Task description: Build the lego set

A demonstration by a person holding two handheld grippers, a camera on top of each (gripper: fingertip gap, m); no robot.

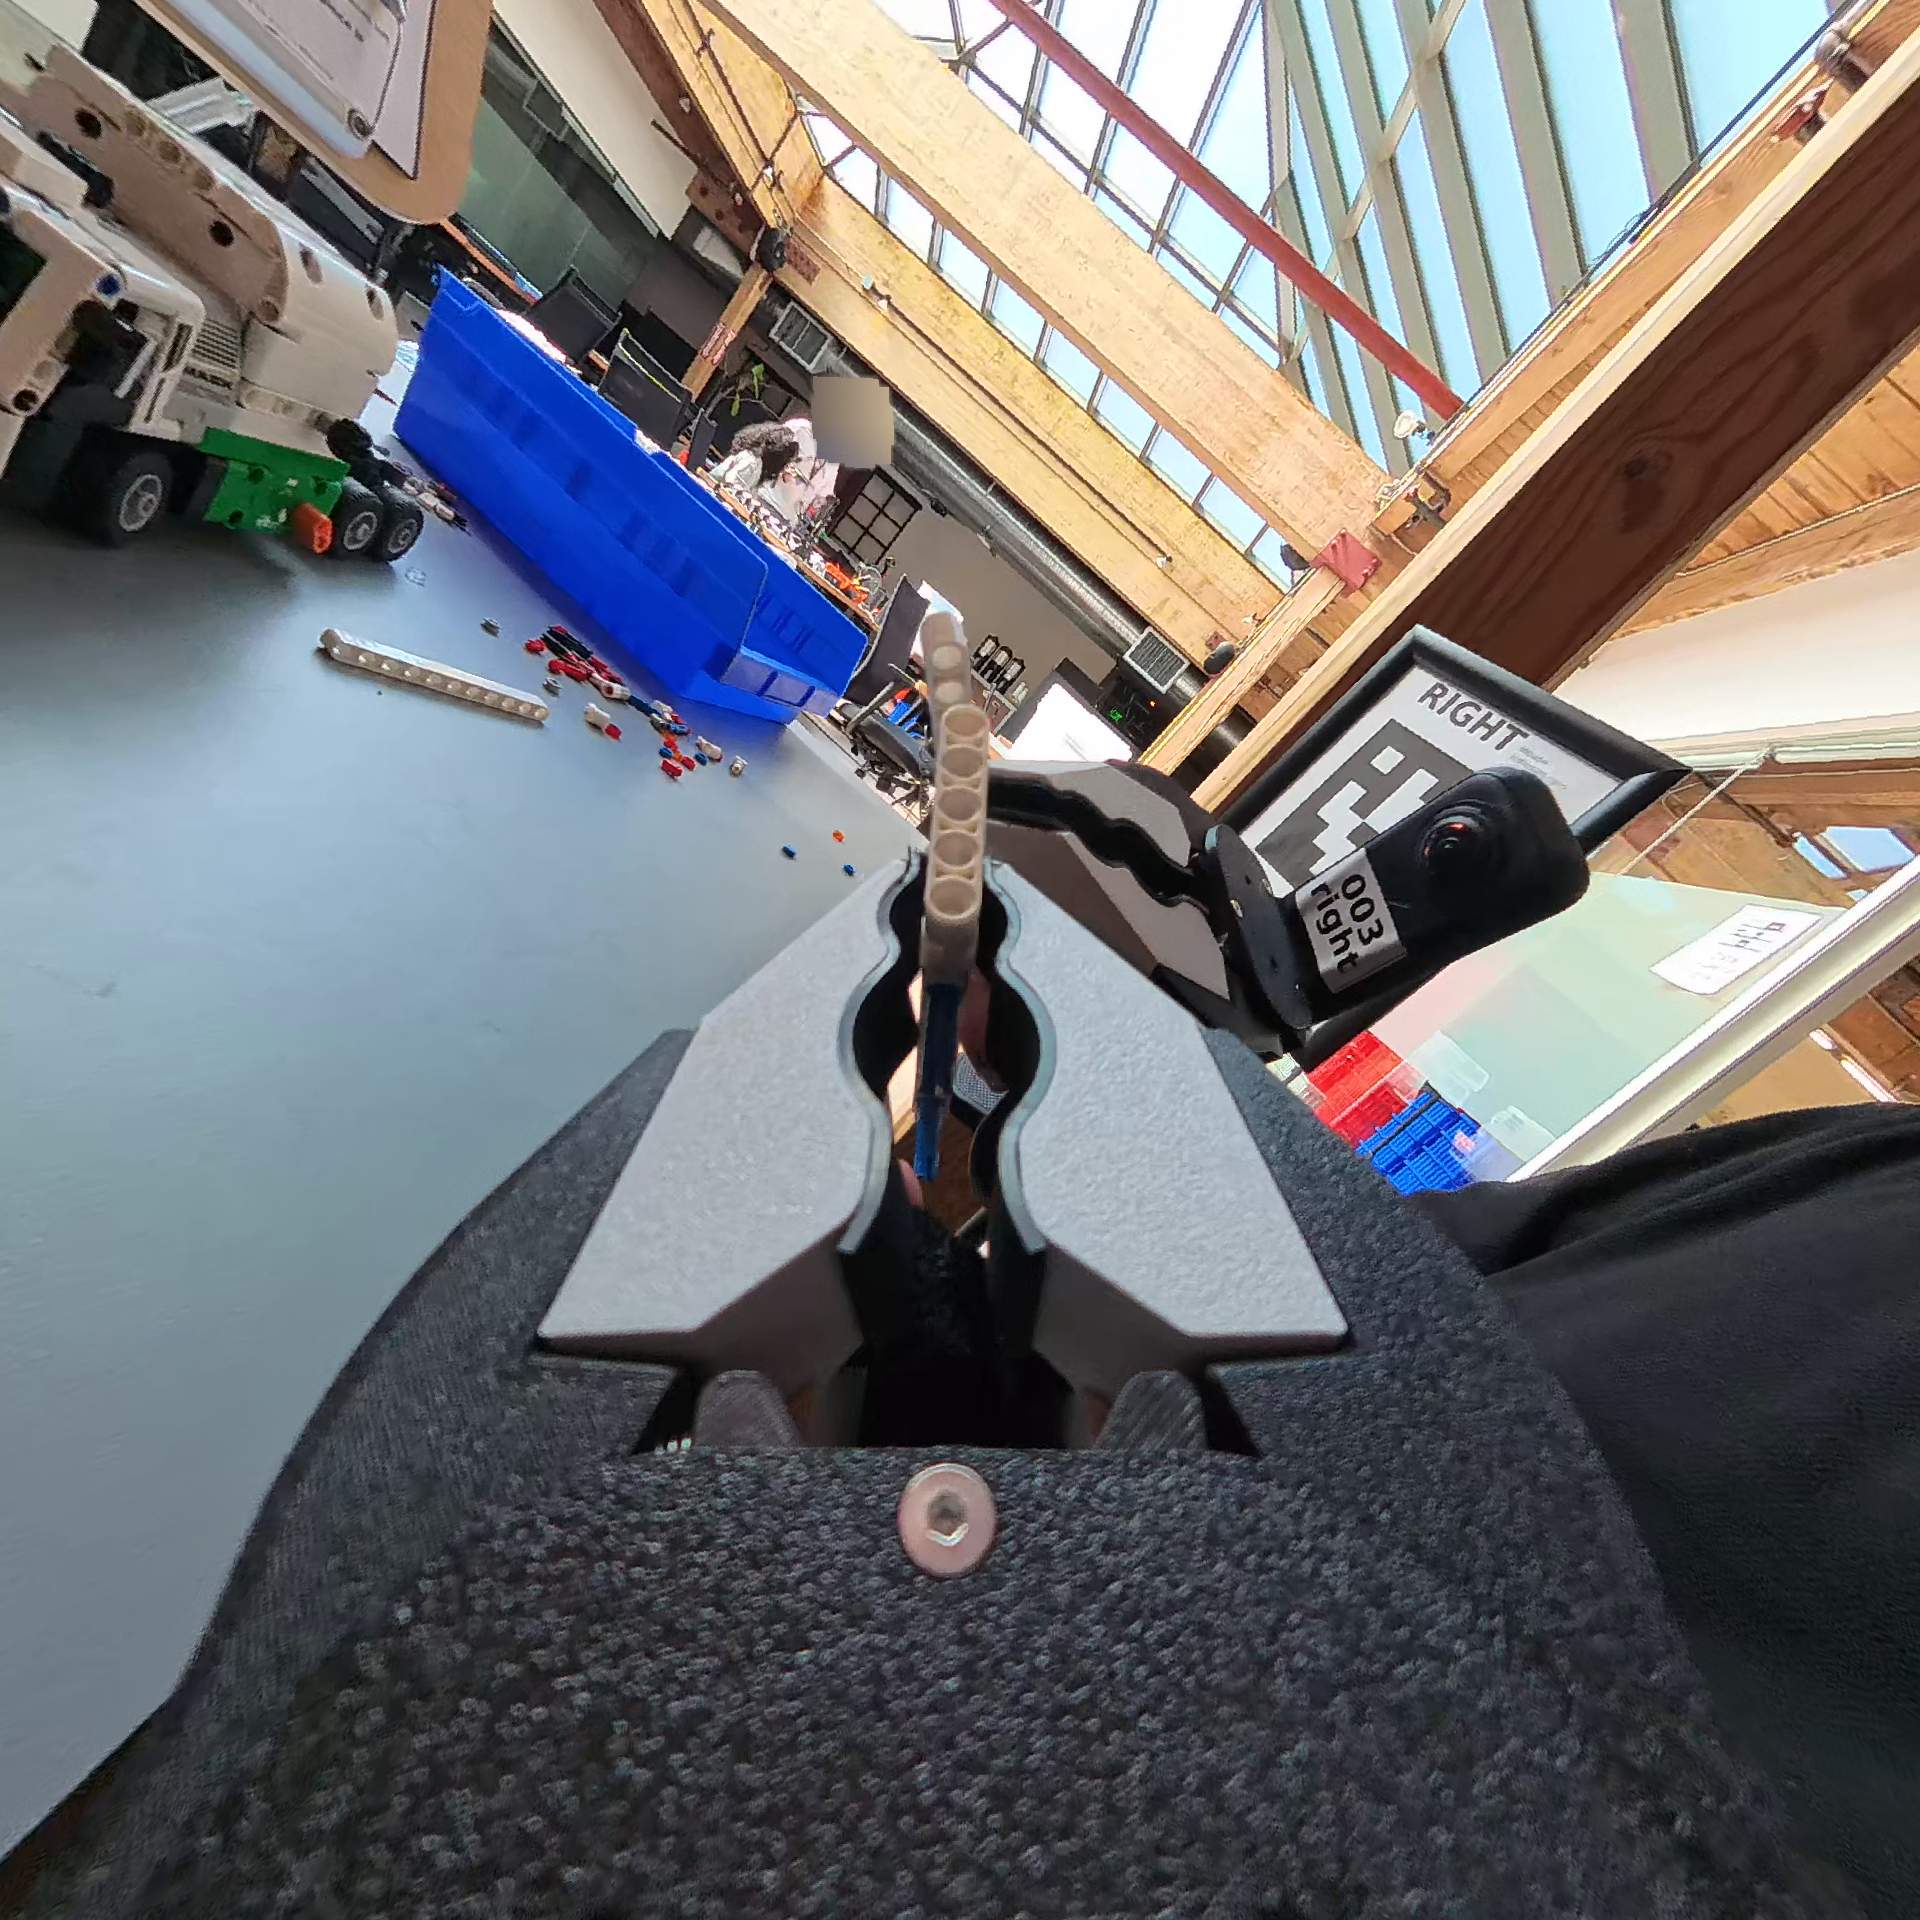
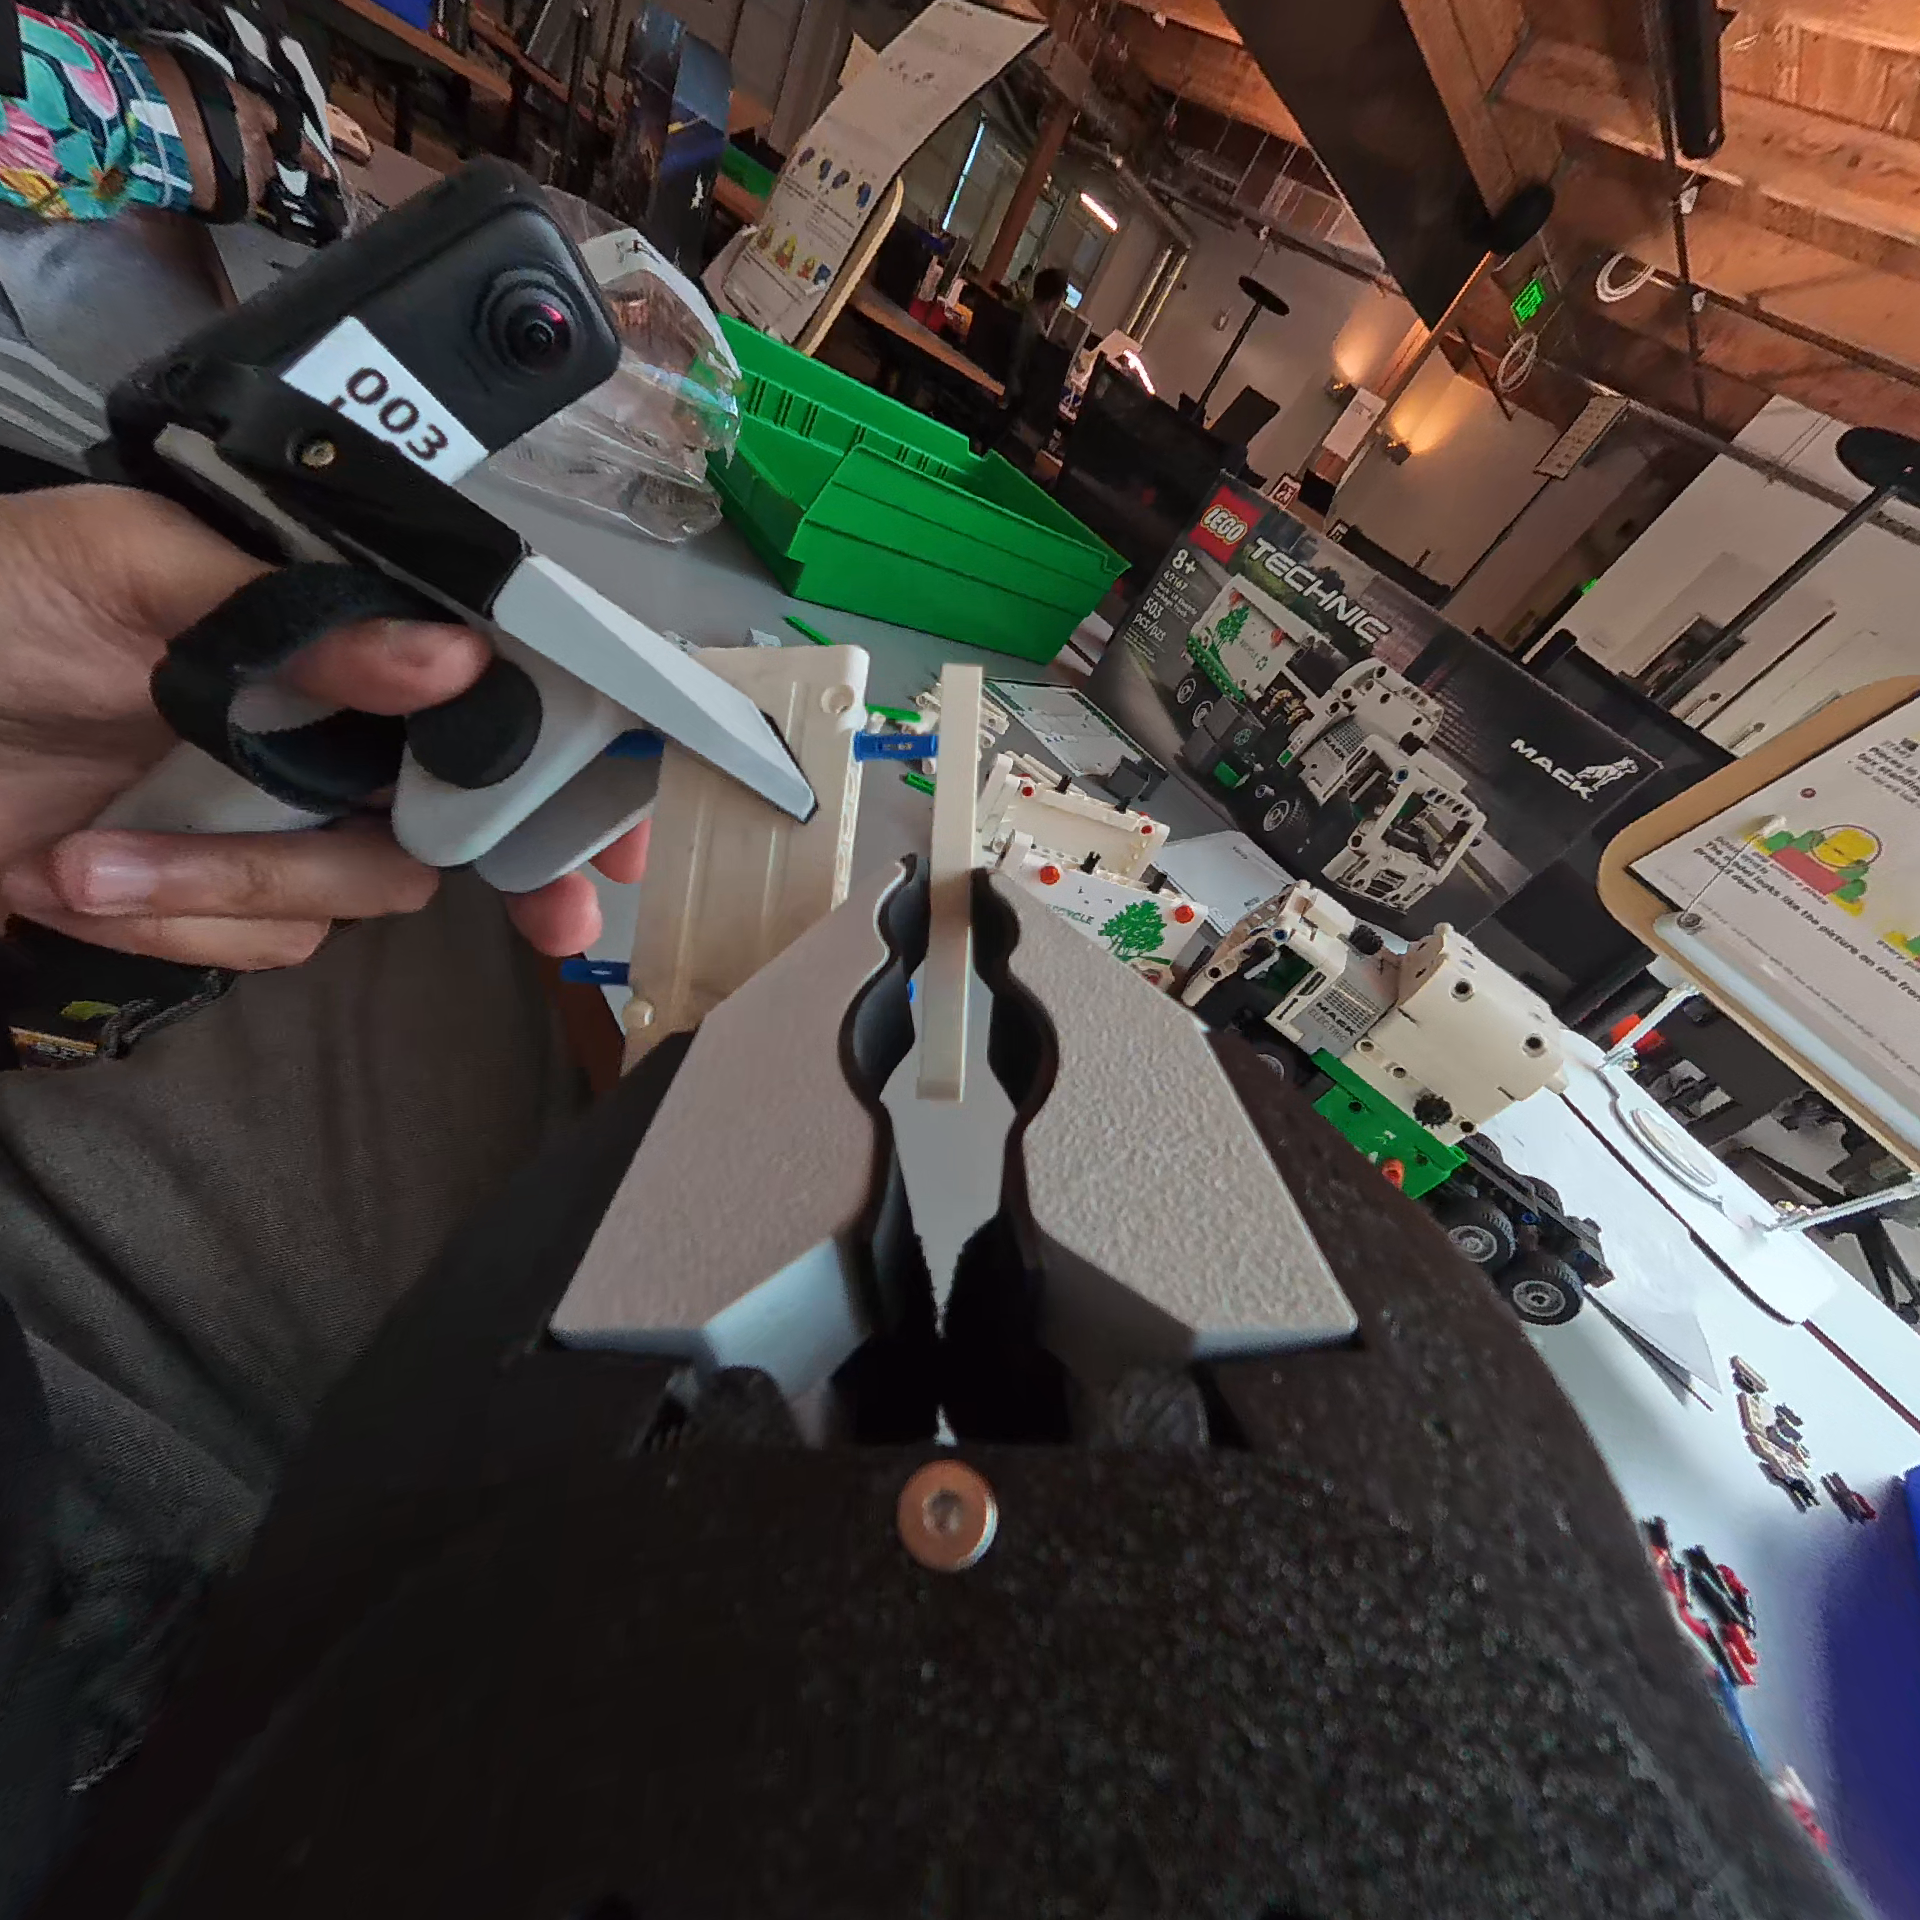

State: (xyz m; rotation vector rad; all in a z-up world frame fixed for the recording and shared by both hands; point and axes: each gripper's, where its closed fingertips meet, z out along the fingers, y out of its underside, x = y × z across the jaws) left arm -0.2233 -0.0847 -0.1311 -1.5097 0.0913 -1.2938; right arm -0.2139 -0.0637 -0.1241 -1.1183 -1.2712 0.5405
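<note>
Both my hand-held grippers pinch white lego parts above the desk (image 1: 208,935).

At frame centre, my right hand-held gripper (image 2: 951,894) clamps a white beam (image 2: 954,883); my left hand-held gripper (image 1: 954,883) clamps a holed panel edge (image 1: 954,790). The partly built truck (image 1: 156,343) sits upper left.

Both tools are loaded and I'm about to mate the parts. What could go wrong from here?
1. The right tool pinches the white beam only at its tips, so pushing it onto the blue pin may pivot it.
2. The left tool grips the white panel near one edge; it might twist under load.
3. Both parts look held off the table; a slip would likely drop them.
</note>
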